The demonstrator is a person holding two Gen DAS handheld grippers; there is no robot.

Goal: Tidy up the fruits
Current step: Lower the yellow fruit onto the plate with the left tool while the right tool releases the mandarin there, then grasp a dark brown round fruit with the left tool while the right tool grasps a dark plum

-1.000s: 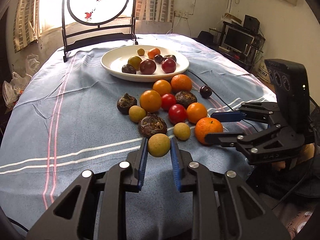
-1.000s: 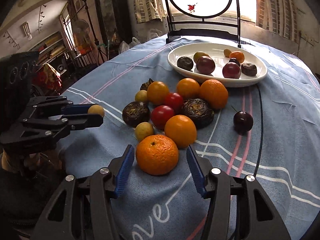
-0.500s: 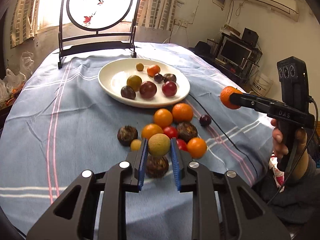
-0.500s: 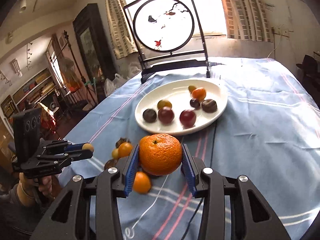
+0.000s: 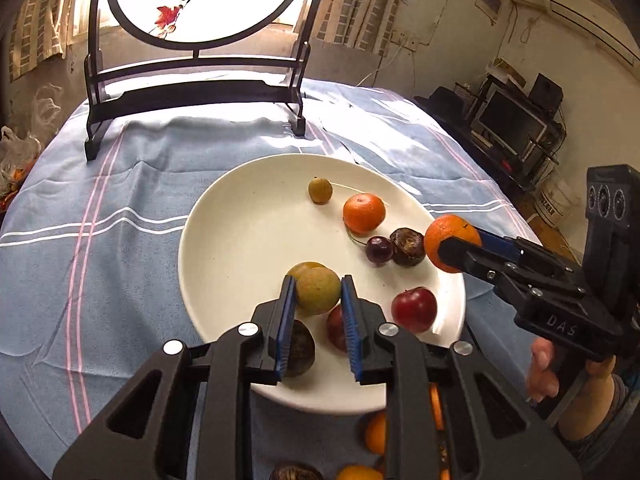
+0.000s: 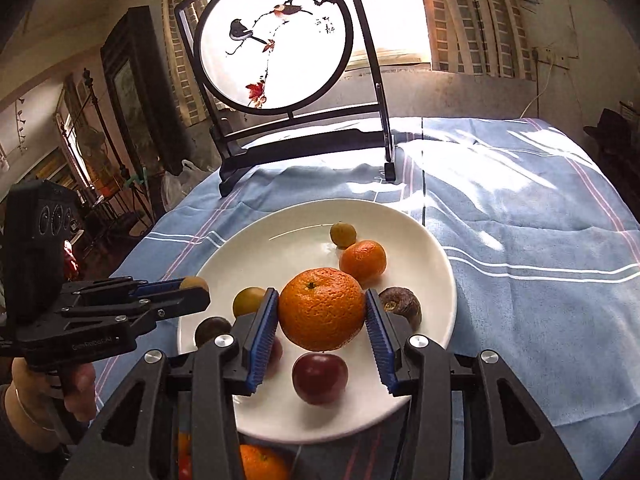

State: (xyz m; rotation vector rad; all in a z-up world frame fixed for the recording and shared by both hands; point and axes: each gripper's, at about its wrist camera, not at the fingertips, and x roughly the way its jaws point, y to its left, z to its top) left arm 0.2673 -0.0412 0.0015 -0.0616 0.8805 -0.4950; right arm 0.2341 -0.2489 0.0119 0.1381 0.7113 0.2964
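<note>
We are looking down each gripper's own fingers, close above the white plate (image 5: 208, 216), both views facing the round painted screen (image 5: 200, 0) at the upper middle of the frame. In the left wrist view we are seeing the right gripper (image 5: 452, 246) at right; in the right wrist view, the left gripper (image 6: 196, 292) at left. Both are sharing plate, screen and blue tablecloth (image 6: 540, 240).

Strong backlight from window (image 6: 384, 8) blew out highlights; sun streaks on tablecloth (image 6: 520, 208) (room dim), heavy fisheye bending, dark vignetted corners.
</note>
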